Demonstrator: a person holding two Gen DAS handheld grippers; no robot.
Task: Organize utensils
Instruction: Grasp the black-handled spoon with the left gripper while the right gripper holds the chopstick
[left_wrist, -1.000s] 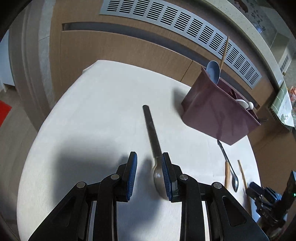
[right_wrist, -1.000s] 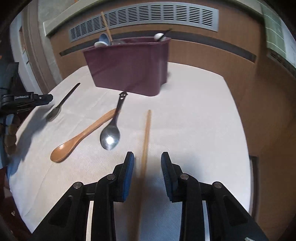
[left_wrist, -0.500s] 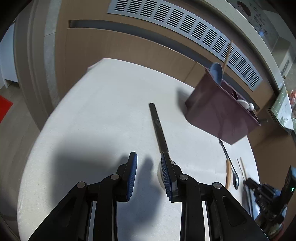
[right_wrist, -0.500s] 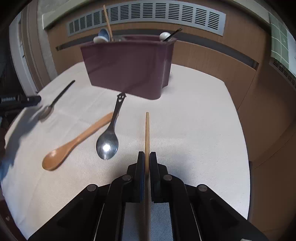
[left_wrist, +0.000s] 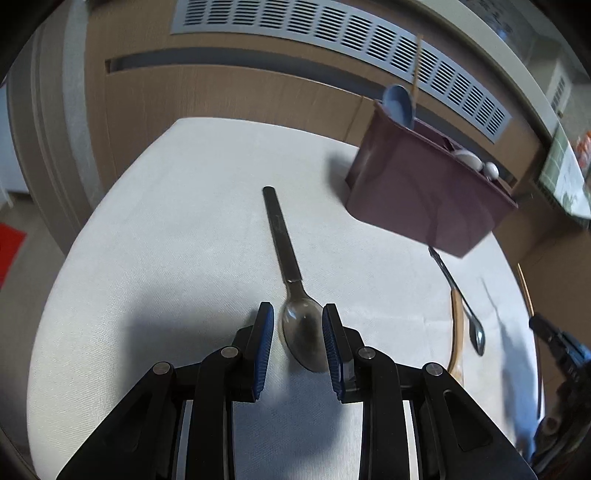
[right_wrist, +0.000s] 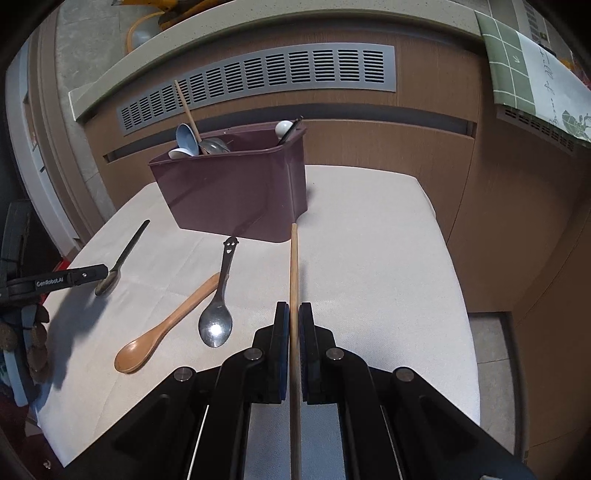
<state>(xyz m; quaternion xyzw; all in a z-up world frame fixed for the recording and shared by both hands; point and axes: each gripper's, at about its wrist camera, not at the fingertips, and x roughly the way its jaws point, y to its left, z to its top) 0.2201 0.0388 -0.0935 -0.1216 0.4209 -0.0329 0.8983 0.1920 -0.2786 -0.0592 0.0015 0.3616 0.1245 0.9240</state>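
My left gripper is open, its blue pads on either side of the bowl of a black-handled metal spoon that lies on the white table. My right gripper is shut on a wooden chopstick, held lifted above the table and pointing at the maroon utensil holder. The holder also shows in the left wrist view; it holds a blue spoon, white spoons and a chopstick. The left gripper shows at the left of the right wrist view, at the black-handled spoon.
A wooden spoon and a metal spoon with a smiley handle lie crossed on the table in front of the holder. A wooden cabinet with a grey vent grille stands behind the table. A printed cloth hangs at the right.
My right gripper shut on the chopstick and lifted it off the table. My left gripper shifted so that the spoon bowl now lies between its open pads.
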